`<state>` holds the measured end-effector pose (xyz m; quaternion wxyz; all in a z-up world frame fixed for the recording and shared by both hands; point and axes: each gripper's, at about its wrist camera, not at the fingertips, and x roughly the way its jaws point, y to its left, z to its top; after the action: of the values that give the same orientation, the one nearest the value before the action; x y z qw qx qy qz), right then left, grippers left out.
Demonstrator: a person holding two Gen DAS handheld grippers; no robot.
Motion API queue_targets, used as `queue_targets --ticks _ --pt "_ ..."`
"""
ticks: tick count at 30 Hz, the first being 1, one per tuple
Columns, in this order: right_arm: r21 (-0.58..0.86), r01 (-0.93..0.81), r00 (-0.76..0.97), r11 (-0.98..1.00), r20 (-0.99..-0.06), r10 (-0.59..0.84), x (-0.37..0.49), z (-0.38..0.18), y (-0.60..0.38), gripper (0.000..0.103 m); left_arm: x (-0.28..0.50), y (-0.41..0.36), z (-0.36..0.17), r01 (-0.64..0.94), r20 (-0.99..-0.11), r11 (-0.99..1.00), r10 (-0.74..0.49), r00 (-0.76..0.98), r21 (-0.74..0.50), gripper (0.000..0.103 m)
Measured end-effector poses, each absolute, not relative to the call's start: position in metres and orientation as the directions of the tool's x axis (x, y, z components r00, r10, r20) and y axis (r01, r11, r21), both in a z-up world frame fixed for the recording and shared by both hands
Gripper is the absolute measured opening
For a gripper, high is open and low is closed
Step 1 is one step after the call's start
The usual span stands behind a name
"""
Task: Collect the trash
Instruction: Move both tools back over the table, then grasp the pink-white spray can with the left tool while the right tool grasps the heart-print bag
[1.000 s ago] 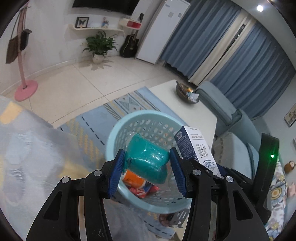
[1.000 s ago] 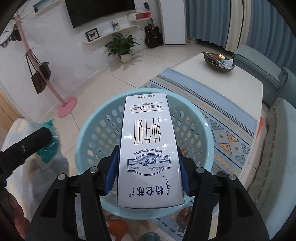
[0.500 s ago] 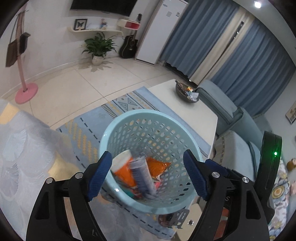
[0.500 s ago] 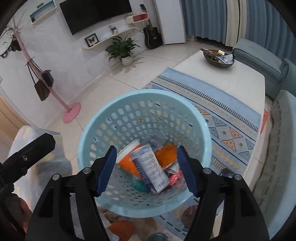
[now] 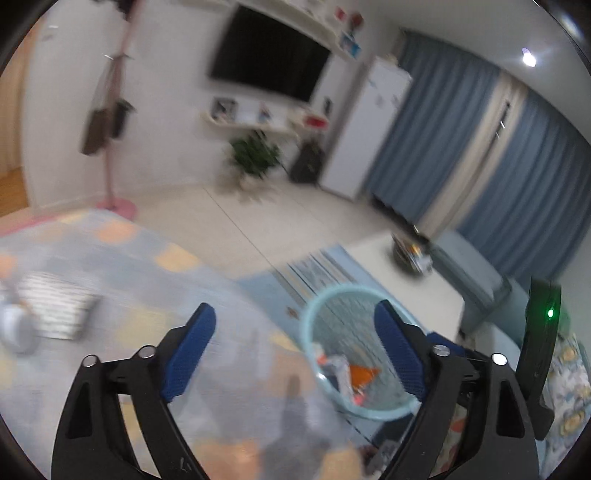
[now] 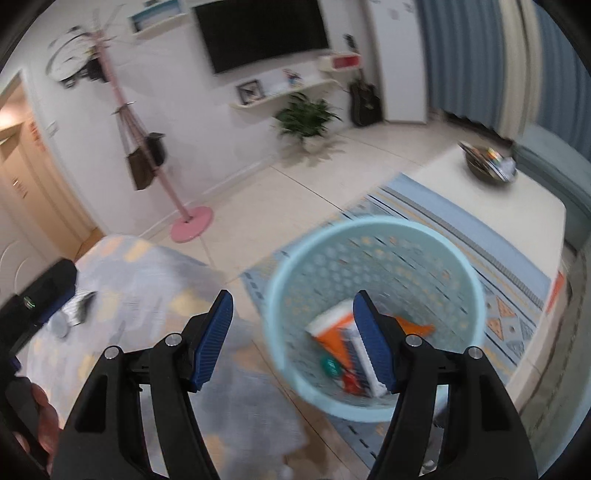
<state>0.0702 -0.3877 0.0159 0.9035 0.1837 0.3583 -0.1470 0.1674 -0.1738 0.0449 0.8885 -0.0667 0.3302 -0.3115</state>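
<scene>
Both grippers stand wide and hold nothing: the left gripper (image 5: 291, 334) hangs over a blurred grey-and-orange patterned cloth (image 5: 155, 295), with the basket (image 5: 314, 306) just to its right, and the right gripper (image 6: 293, 334) sits at the basket's (image 6: 373, 225) left rim, its right finger (image 6: 373, 343) in front of the trash inside. The basket is pale blue, perforated, and stands on a blue patterned rug (image 6: 517, 314) beside a white desk (image 6: 517, 206) that carries a dark bowl (image 6: 487, 162) of small items. In the basket lie a white carton (image 6: 364, 360) with dark print, an orange-and-white pack (image 6: 328, 325), an orange wrapper (image 6: 415, 326), something green (image 6: 330, 365) and something red (image 6: 351, 384); motion blur leaves no writing or brand readable on any of them. On the cloth, at the left of the right view, lie a striped item (image 6: 79, 304) and a pale round thing (image 6: 61, 326), too smeared to name. Behind stand a pink coat stand (image 6: 184, 218) with bags, a potted plant (image 6: 306, 118), a wall TV (image 6: 258, 31), a guitar (image 6: 364, 101) and blue curtains (image 5: 535, 177)
</scene>
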Motion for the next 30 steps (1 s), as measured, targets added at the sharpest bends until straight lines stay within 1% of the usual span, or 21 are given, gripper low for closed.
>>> queue_targets --ticks 2,5,7,9,10,12,15,18,19,20,22,24,26,30 --pt "0.213 0.347 0.721 0.914 -0.683 -0.115 0.081 0.023 -0.365 0.068 0.165 -0.152 0.055 0.480 -0.524 0.819 -0.572 0.631 -0.315 0.088" --pt "0.203 0.258 0.747 0.945 -0.662 -0.062 0.098 0.031 -0.327 0.068 0.169 -0.114 0.071 0.398 -0.510 0.866 -0.499 0.700 -0.302 0.090" --pt "0.194 0.211 0.760 0.958 -0.649 -0.036 0.107 0.032 -0.306 0.068 0.175 -0.084 0.076 0.315 -0.512 0.899 -0.432 0.742 -0.303 0.090" --pt "0.180 0.154 0.772 0.971 -0.636 -0.004 0.115 0.031 -0.282 0.068 0.182 -0.059 0.077 0.227 -0.527 0.927 -0.359 0.770 -0.300 0.093" --pt "0.177 0.130 0.776 0.976 -0.631 0.011 0.118 0.029 -0.272 0.068 0.187 -0.044 0.077 0.167 -0.544 0.940 -0.310 0.779 -0.297 0.093" --pt "0.170 0.077 0.779 0.982 -0.626 0.047 0.122 0.023 -0.251 0.068 0.196 -0.019 0.073 0.076 -0.576 0.948 -0.249 0.779 -0.308 0.093" --pt "0.144 0.029 0.767 0.989 -0.637 0.070 0.127 0.013 -0.229 0.069 0.213 0.016 0.064 -0.034 -0.619 0.930 -0.216 0.755 -0.366 0.093" --pt "0.068 0.009 0.773 0.998 -0.634 0.036 0.126 0.014 -0.214 0.070 0.240 0.037 0.051 -0.123 -0.680 0.910 -0.202 0.704 -0.397 0.093" --pt "0.064 -0.002 0.774 0.998 -0.632 0.042 0.126 0.014 -0.212 0.074 0.246 0.039 0.048 -0.141 -0.694 0.905 -0.199 0.692 -0.401 0.093" --pt "0.060 -0.005 0.772 0.998 -0.634 0.042 0.126 0.012 -0.212 0.075 0.252 0.044 0.041 -0.168 -0.715 0.900 -0.194 0.672 -0.402 0.093" --pt "0.059 0.002 0.768 0.998 -0.640 0.036 0.126 0.010 -0.213 0.075 0.264 0.053 0.026 -0.230 -0.751 0.883 -0.182 0.634 -0.409 0.093" --pt "0.068 0.001 0.767 0.998 -0.640 0.043 0.126 0.010 -0.214 0.075 0.272 0.056 0.017 -0.254 -0.760 0.871 -0.185 0.623 -0.421 0.093" --pt "0.081 -0.003 0.765 0.997 -0.641 0.054 0.128 0.010 -0.216 0.075 0.280 0.053 0.014 -0.260 -0.764 0.876 -0.169 0.622 -0.406 0.093" --pt "0.082 -0.013 0.760 0.997 -0.647 0.064 0.129 0.008 -0.215 0.075 0.290 0.048 0.010 -0.265 -0.788 0.909 -0.101 0.607 -0.321 0.093"
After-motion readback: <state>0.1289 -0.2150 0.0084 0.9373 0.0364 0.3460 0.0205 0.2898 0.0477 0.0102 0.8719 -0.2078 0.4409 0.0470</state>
